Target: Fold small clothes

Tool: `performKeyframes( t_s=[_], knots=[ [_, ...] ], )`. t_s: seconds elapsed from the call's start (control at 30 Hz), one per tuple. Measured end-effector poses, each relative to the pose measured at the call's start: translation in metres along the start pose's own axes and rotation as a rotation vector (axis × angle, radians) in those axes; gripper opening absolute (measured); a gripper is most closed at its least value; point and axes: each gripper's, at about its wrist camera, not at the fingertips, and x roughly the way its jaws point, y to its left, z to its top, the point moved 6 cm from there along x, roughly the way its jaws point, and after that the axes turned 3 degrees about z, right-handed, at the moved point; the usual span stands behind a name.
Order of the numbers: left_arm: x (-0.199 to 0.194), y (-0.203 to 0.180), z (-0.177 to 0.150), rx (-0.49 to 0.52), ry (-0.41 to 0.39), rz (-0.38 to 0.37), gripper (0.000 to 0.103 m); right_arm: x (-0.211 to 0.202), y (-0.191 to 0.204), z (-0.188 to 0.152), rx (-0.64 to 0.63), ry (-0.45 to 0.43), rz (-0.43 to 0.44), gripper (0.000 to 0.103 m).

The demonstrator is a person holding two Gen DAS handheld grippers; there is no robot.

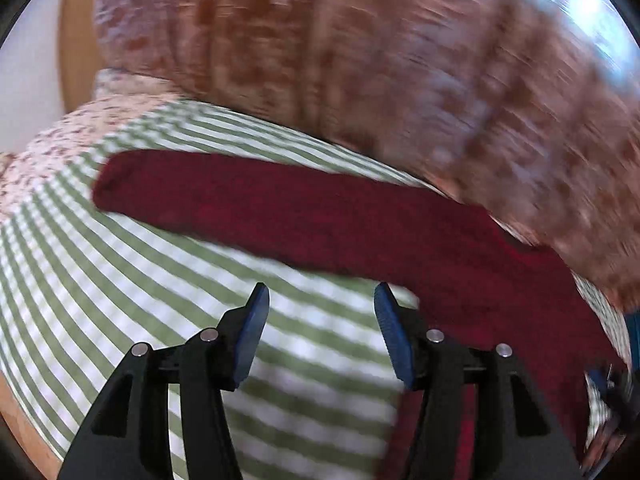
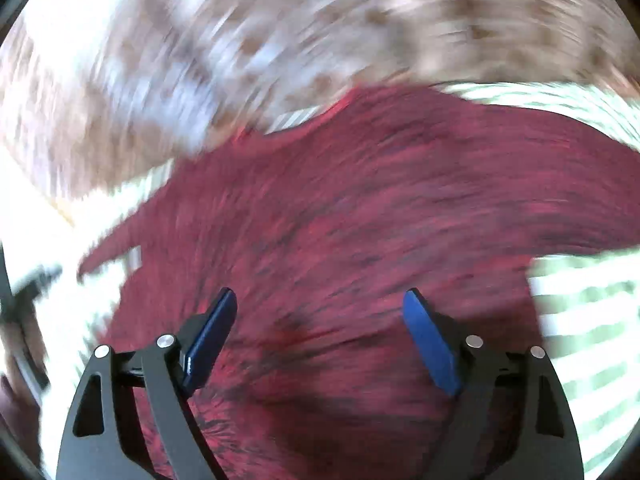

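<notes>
A big floral cloth [image 1: 360, 60], brown blotches on a pale ground, fills the far side of both views; it is soft, gathered in folds and smeared by blur. Under and in front of it spreads a green-and-white striped cloth [image 1: 120, 260], thin and smooth, lying over a rounded form whose kind I cannot tell.

On the stripes lies the dark red garment [image 1: 320, 220], a fuzzy knit-looking piece. In the left wrist view it runs as a long band from a rounded end at the left, across the middle, then widens and drops down the right side. In the right wrist view the same red garment [image 2: 360, 220] fills the centre, with a pointed flap reaching out to the left.

The left gripper [image 1: 320, 320] hovers with its fingers apart and nothing between them but striped cloth; the red band passes just beyond the tips, and the right finger overlaps the garment's edge in the picture.

The right gripper [image 2: 320, 328] hangs over the middle of the red garment, its fingers spread wide, with no fold seen pinched between the blue pads [image 2: 430, 344].
</notes>
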Motion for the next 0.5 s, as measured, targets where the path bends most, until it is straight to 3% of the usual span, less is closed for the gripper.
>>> performKeyframes(
  t_s=[0.1, 0.27, 0.37, 0.5],
  knots=[
    [-0.011, -0.040, -0.029, 0.029, 0.037, -0.085, 0.054, -0.045, -0.092, 0.023, 0.252, -0.113, -0.052, 0.076],
    [-0.019, -0.089, -0.056, 0.092, 0.075, -0.142, 0.055, -0.110, -0.250, 0.031, 0.616, -0.268, -0.180, 0.069],
    [-0.017, -0.102, -0.065, 0.096, 0.117, -0.157, 0.055, -0.125, -0.300, 0.039, 0.711, -0.314, -0.190, 0.061],
    [-0.016, -0.118, -0.076, 0.100, 0.144, -0.170, 0.055, -0.124, -0.328, 0.059, 0.735, -0.327, -0.163, 0.060]
  ],
)
